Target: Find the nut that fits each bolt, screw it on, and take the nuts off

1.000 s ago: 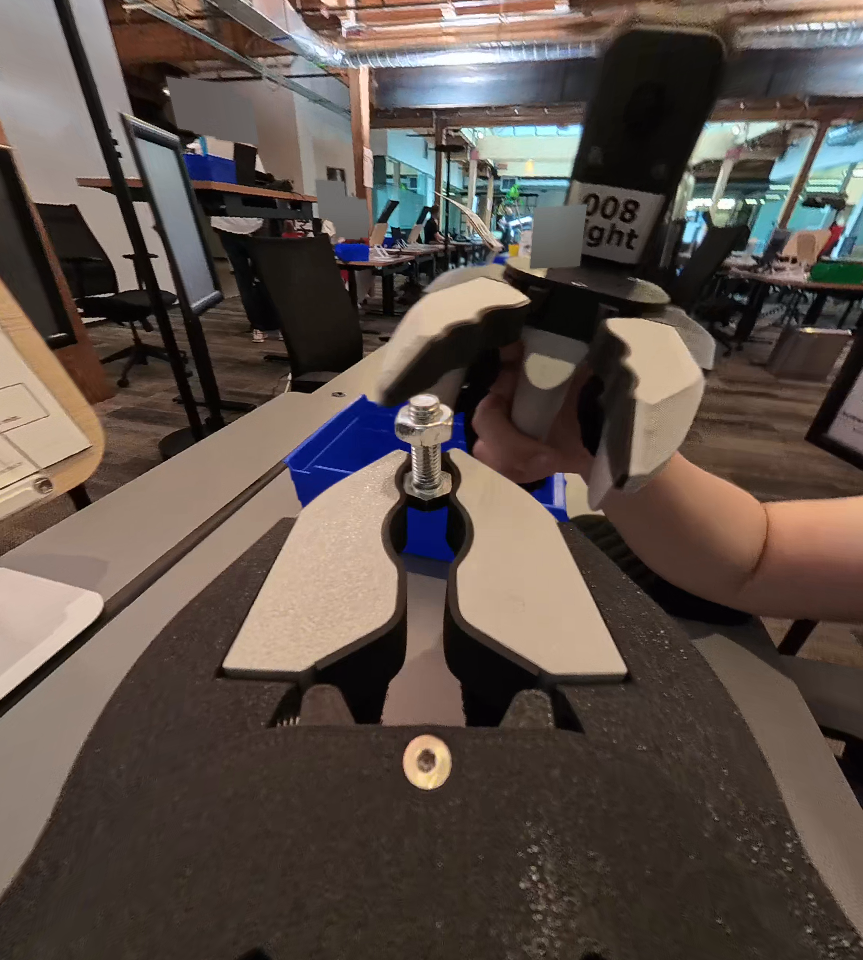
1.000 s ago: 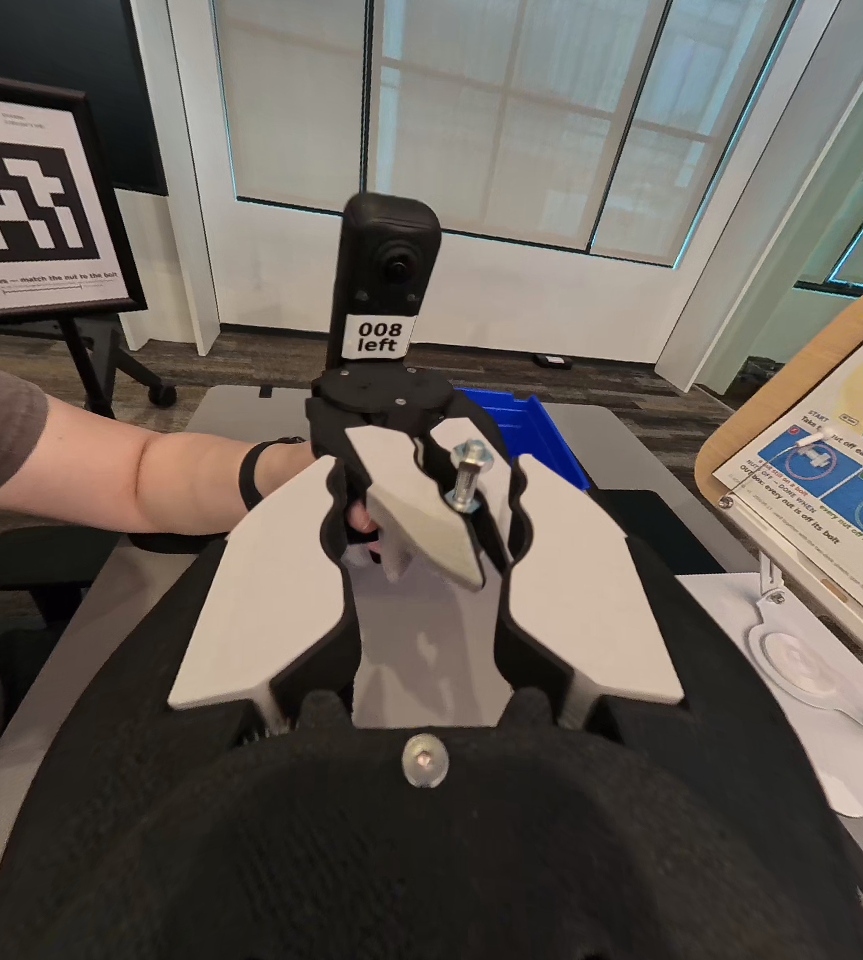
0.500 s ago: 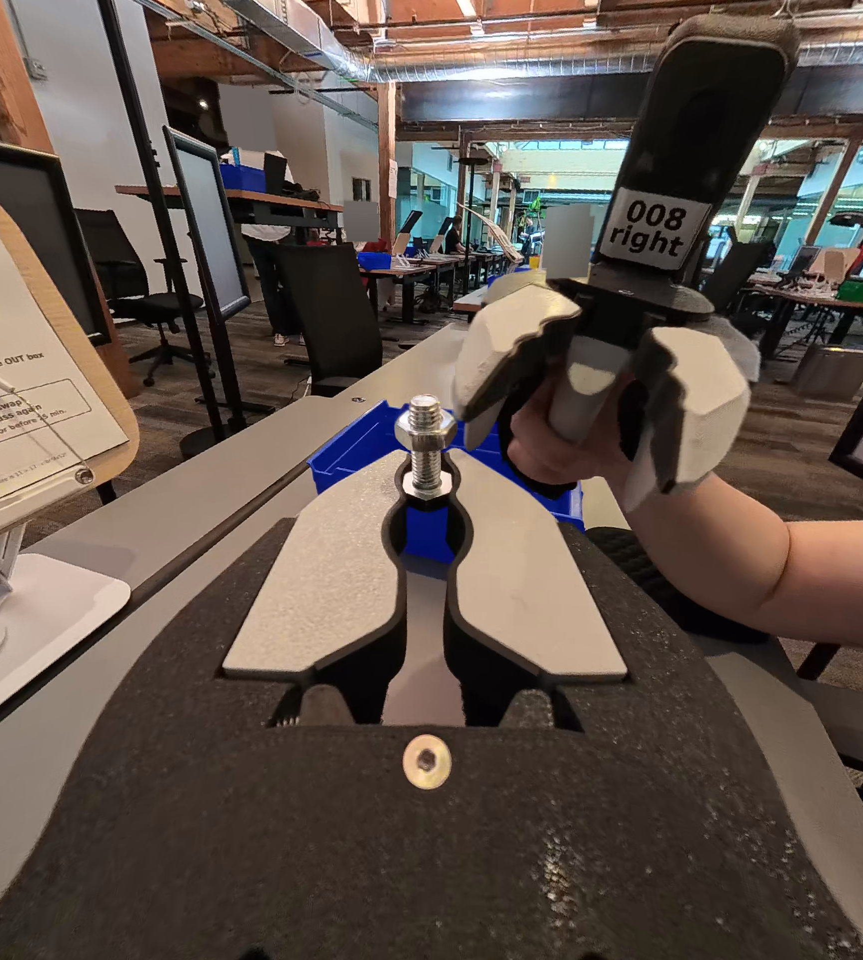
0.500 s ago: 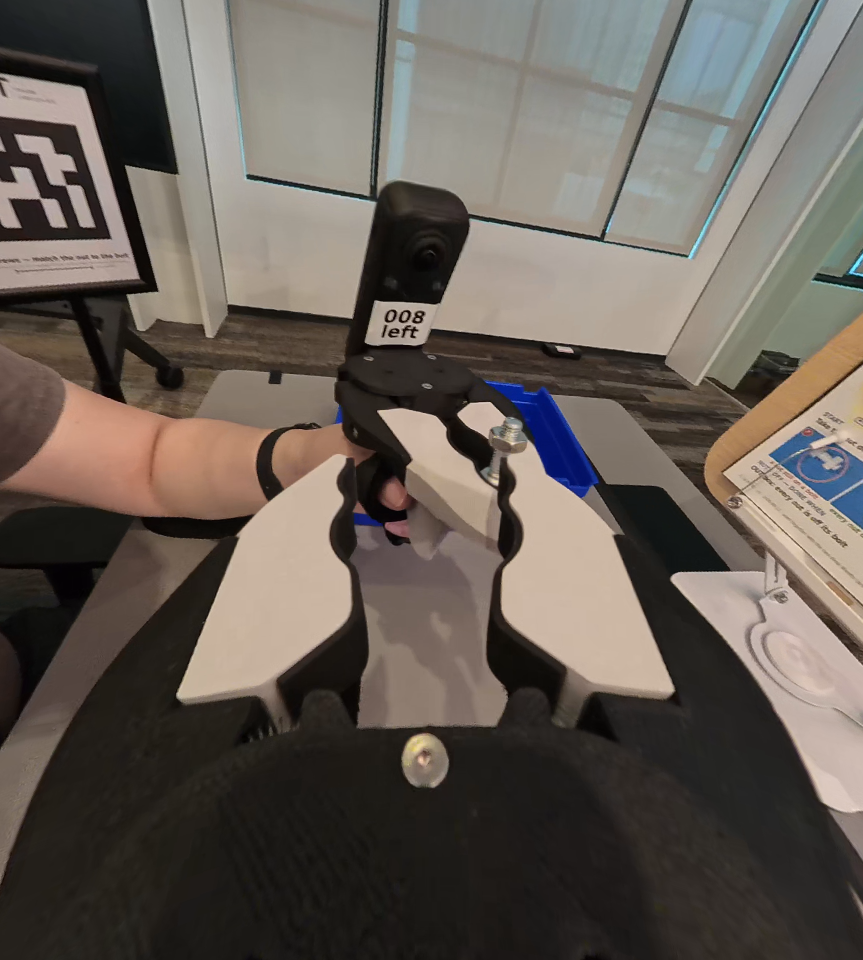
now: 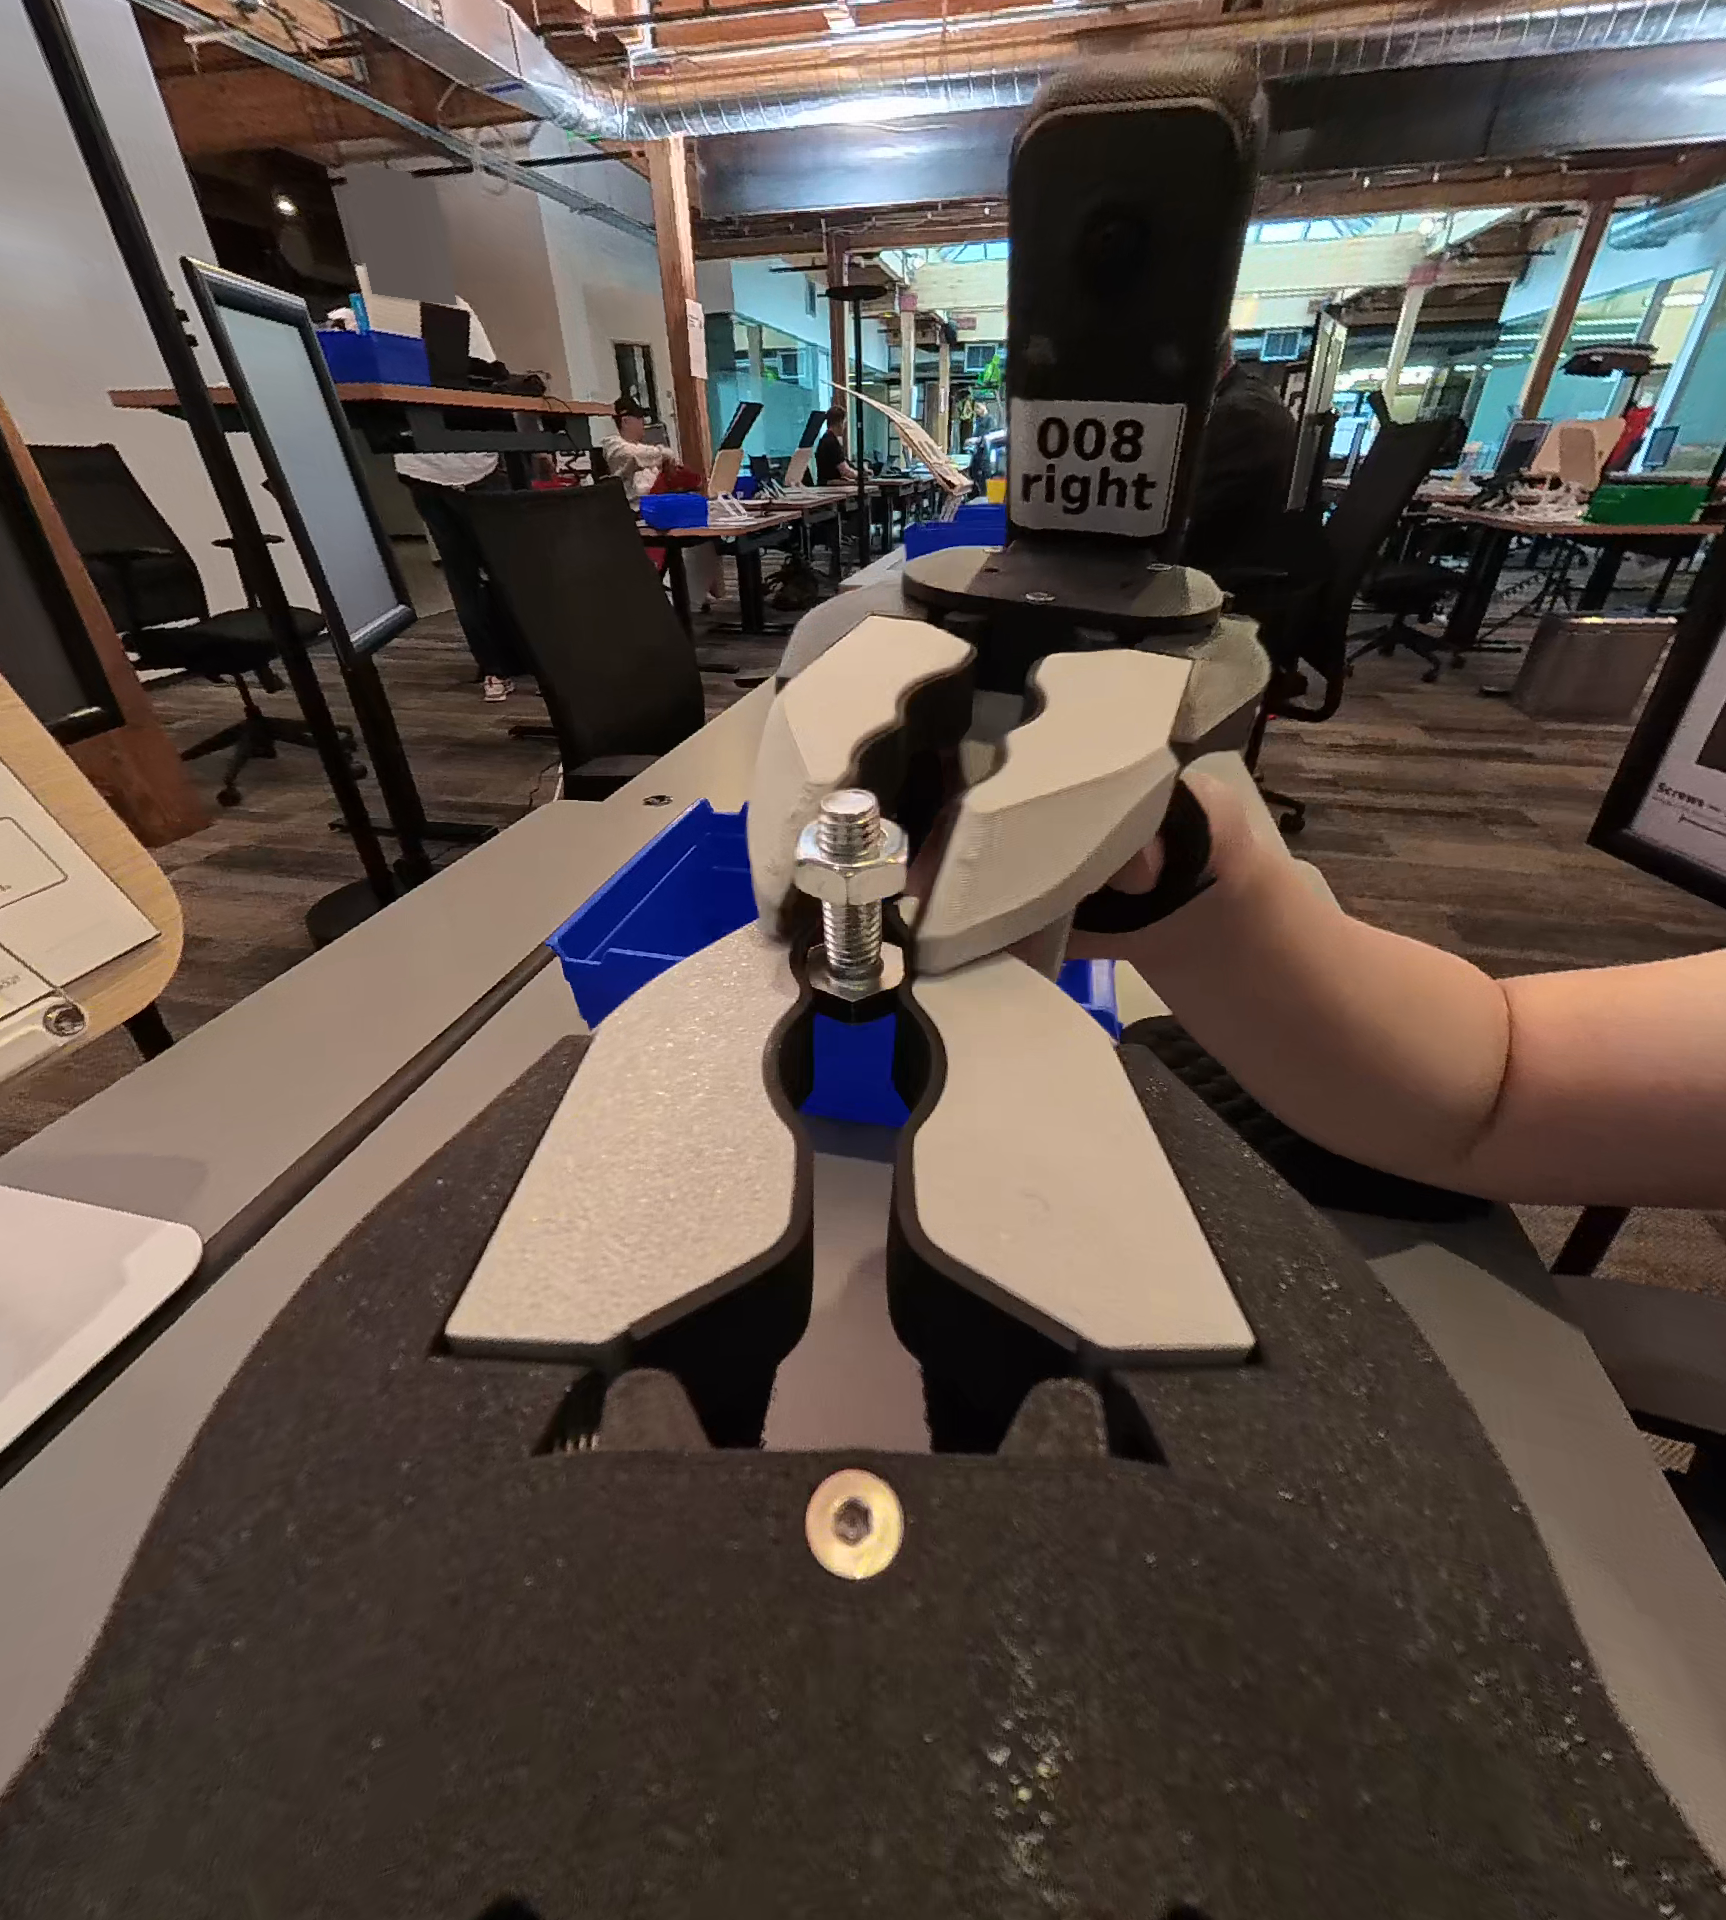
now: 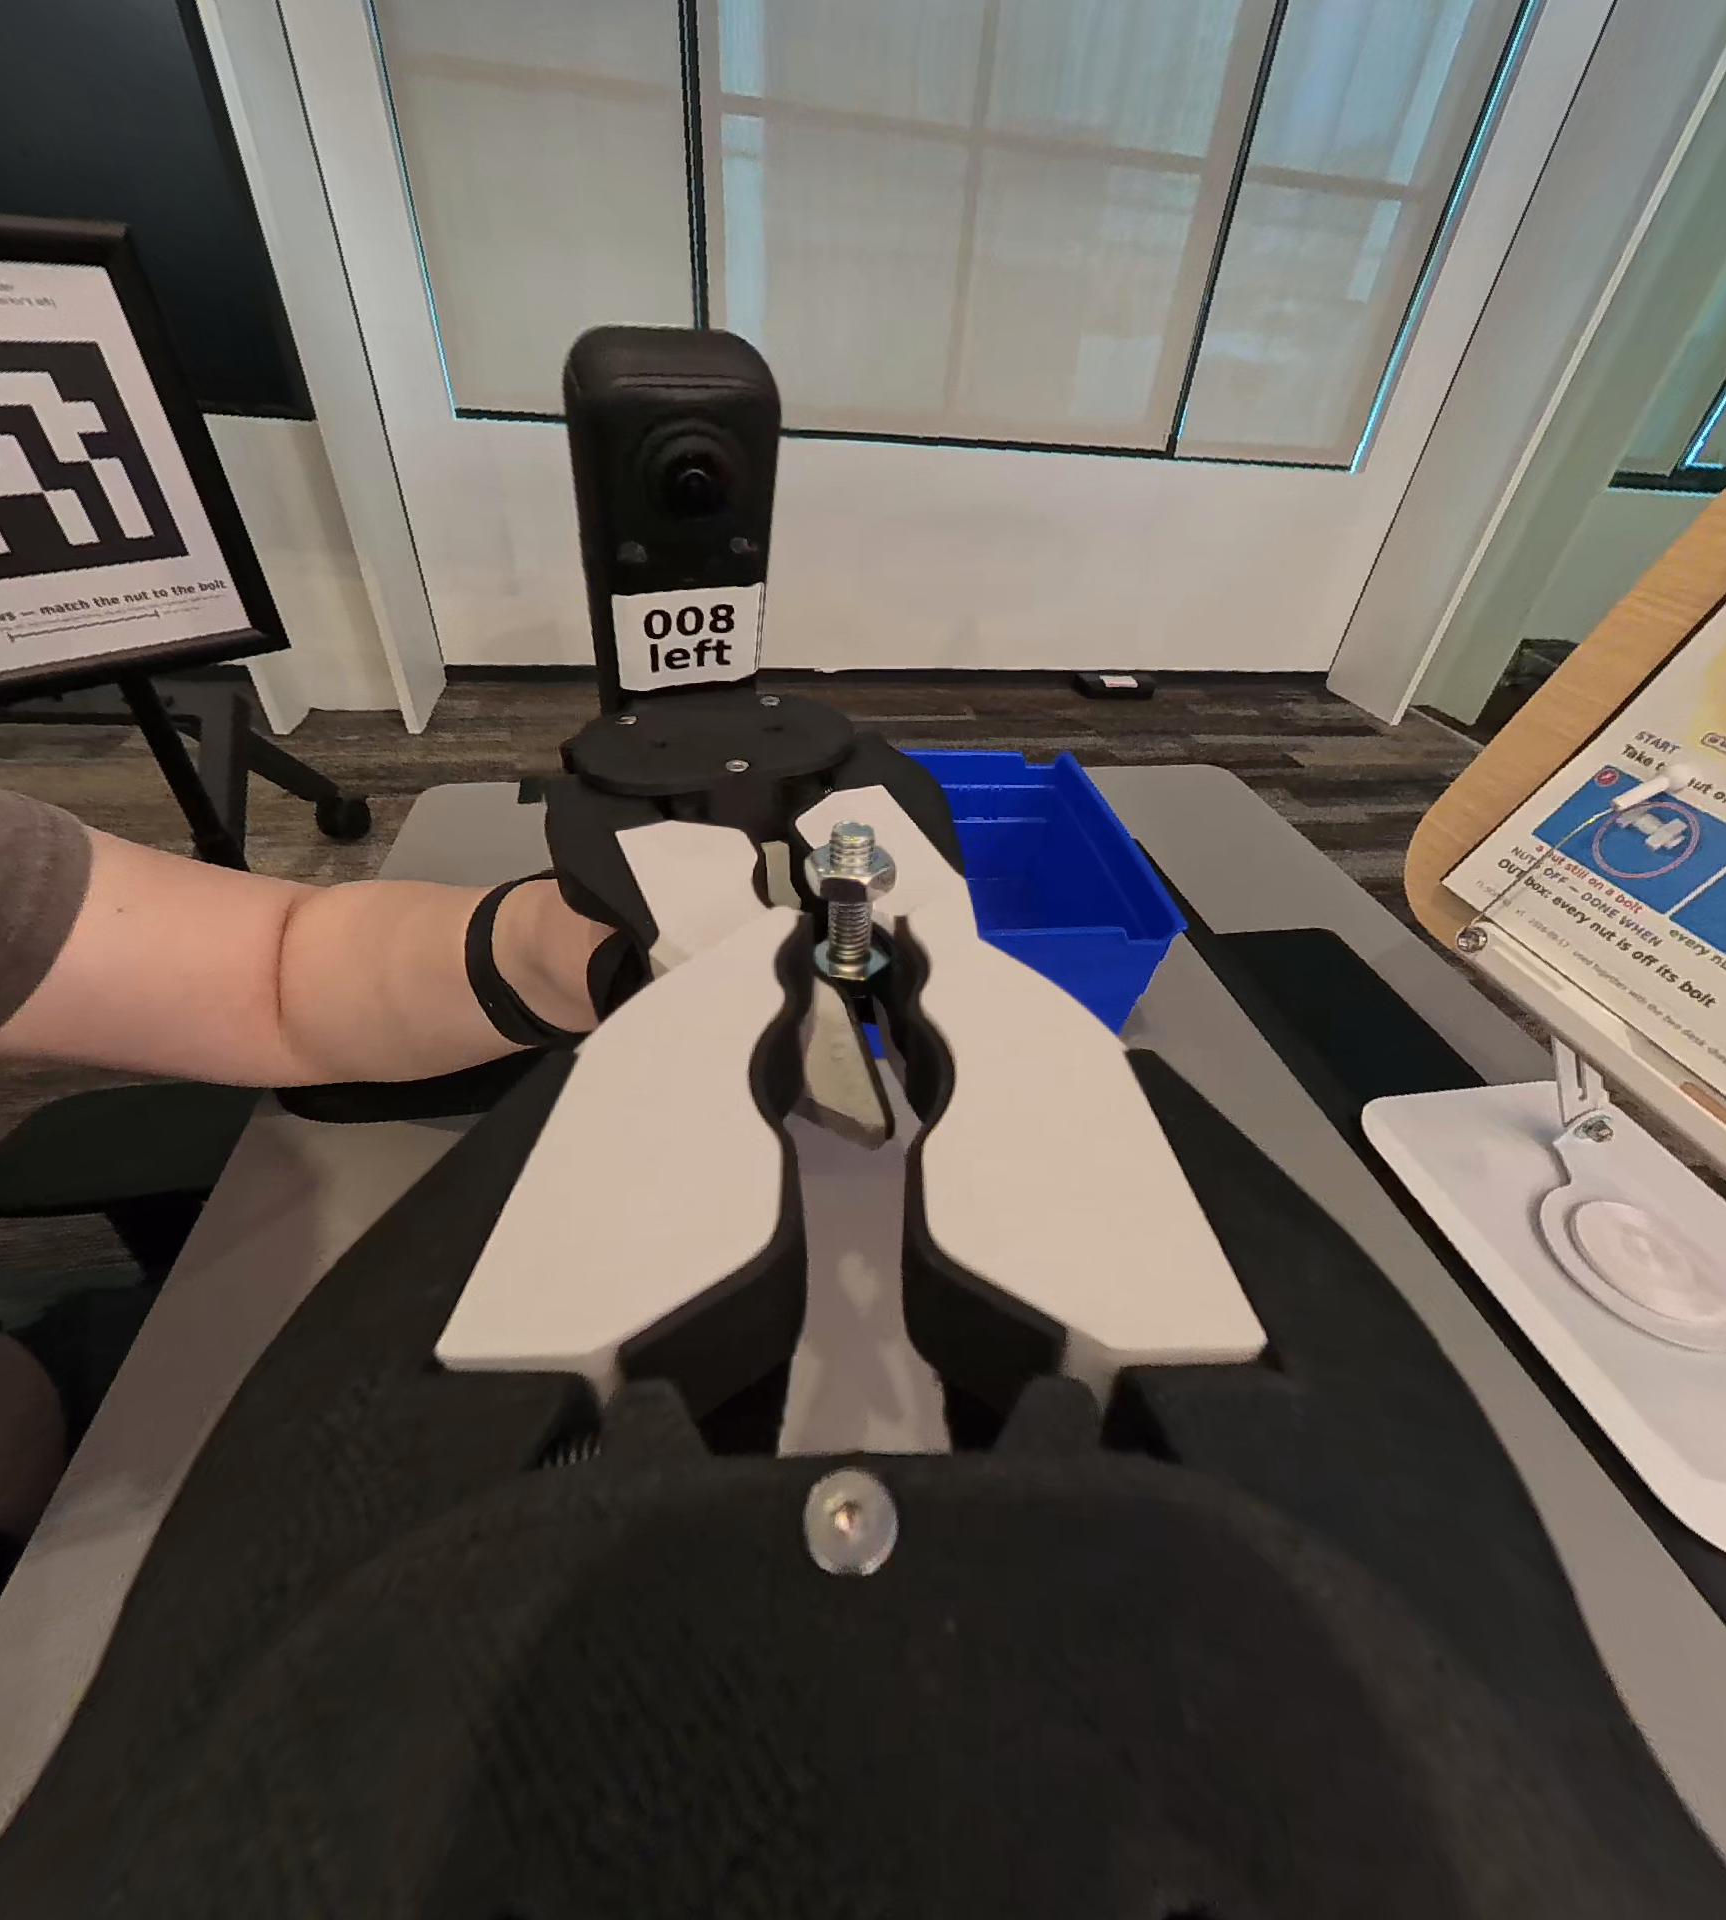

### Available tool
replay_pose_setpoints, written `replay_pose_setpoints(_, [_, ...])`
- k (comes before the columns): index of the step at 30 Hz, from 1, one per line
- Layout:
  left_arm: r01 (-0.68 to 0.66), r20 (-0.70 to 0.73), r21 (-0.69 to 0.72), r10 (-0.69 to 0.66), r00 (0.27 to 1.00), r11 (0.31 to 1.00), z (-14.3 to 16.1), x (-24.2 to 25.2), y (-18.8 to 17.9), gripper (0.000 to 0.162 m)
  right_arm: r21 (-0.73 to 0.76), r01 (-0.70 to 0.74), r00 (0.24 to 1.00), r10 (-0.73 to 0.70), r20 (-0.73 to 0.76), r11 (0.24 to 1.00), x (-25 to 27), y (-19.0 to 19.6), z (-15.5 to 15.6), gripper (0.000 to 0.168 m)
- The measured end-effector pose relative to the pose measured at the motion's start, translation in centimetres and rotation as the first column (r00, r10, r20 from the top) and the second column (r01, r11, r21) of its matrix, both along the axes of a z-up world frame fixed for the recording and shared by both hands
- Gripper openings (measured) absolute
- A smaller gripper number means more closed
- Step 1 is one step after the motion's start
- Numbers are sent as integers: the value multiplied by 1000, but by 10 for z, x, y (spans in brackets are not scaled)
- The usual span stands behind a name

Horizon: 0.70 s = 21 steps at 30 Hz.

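bolts: 1 (image 5: 850, 914); nuts: 1 (image 5: 850, 881); blue bins: 1 (image 6: 1046, 894); grippers: 2; framed signs: 1 (image 6: 59, 468)

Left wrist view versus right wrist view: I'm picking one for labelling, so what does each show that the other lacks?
Only the left wrist view shows the open office with black chairs and the right gripper from the front. Only the right wrist view shows tall windows and the left gripper from the front. Both show the upright silver threaded bolt with its silver hex nut and the blue plastic bin.
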<state>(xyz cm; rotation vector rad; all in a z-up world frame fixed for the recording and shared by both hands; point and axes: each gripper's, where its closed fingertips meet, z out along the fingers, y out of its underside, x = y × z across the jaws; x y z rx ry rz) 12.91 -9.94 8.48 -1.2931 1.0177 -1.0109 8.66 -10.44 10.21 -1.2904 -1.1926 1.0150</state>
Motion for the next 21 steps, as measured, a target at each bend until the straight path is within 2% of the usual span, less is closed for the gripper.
replay_pose_setpoints(2, [1,-17,18,0,1000,1000,-2,2,-1,9,2,-10,1000,10,7,1000,-1,-1,-2,9])
replay_pose_setpoints(11, [9,-11,19,-9,1000,1000,-1,1,-2,10,-63,-48,999,46,-29,997,-1,-2,-1,8])
replay_pose_setpoints(13, [25,-4,15,-25,1000,1000,1,1,-4,12,-102,-70,996,64,-61,992,0,-2,2,8])
replay_pose_setpoints(17, [-7,12,29,7,1000,1000,4,0,-2,26,-228,-125,983,90,-160,966,10,3,12,8])
replay_pose_setpoints(21, [-18,-27,13,19,999,1000,0,-2,1,27,-313,-166,971,99,-218,935,31,9,24,8])
